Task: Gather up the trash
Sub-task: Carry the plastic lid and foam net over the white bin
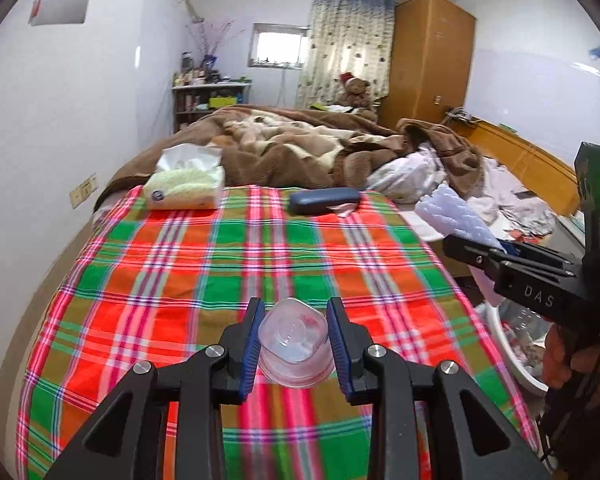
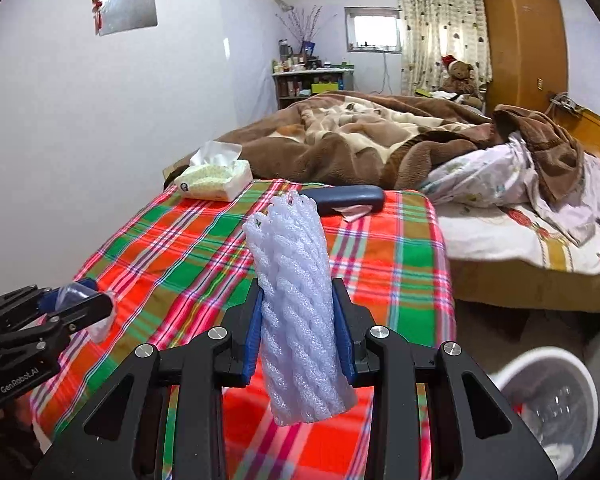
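Bedroom, plaid-covered bed (image 1: pixel 220 264): left tool (image 1: pixel 296 340) clamps a clear cup (image 1: pixel 294 350), right tool (image 2: pixel 298 328) a foam sleeve (image 2: pixel 300 320); over-squeezing could pop the slick cup free.

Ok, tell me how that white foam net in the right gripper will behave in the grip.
The foam net sleeve looks soft and very light, so the right gripper probably squashes it. Its free top end leans slightly, suggesting it may flop. The ribbed mesh likely resists slipping.

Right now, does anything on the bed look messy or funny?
Yes. A crumpled pink scrap pokes out from under the blue case on the plaid cloth. Behind it the brown blanket lies in a rumpled heap. Nothing looks spilled or broken.
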Tool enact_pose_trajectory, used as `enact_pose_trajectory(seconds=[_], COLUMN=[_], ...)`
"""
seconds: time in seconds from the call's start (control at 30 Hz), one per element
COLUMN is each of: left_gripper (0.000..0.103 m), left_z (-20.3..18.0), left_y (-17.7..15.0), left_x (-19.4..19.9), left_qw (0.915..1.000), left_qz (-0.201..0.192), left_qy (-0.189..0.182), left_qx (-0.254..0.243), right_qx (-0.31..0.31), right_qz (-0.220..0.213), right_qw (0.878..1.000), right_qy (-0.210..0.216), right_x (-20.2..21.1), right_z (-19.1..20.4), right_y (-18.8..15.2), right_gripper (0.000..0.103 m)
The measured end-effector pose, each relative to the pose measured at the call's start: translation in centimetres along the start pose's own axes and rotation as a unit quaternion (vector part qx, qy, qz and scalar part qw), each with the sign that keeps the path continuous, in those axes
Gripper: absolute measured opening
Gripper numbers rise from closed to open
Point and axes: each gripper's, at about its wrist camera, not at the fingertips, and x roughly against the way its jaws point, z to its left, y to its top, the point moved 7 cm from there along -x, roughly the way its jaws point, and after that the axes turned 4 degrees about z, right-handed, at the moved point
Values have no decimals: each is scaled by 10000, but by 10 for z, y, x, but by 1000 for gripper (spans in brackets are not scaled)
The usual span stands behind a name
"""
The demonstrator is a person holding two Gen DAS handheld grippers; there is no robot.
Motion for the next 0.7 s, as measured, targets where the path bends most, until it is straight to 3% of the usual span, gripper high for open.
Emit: enact_pose_trajectory(seconds=[0.43, 0.7], left_gripper=[32, 32], left_z=[-83, -159], left_y=[-10, -17], left_x=[21, 14], left_qw=[9959, 9853], left_qz=[-123, -45], left_qy=[-658, -1336], left_qx=[-603, -1062], right_qx=[-604, -1124], right_qz=[-406, -549], right_qw=[9963, 9863], right_qy=[-461, -1074], right_x=[60, 96], right_z=[-43, -88], right_y=[-33, -59], right_gripper=[33, 33])
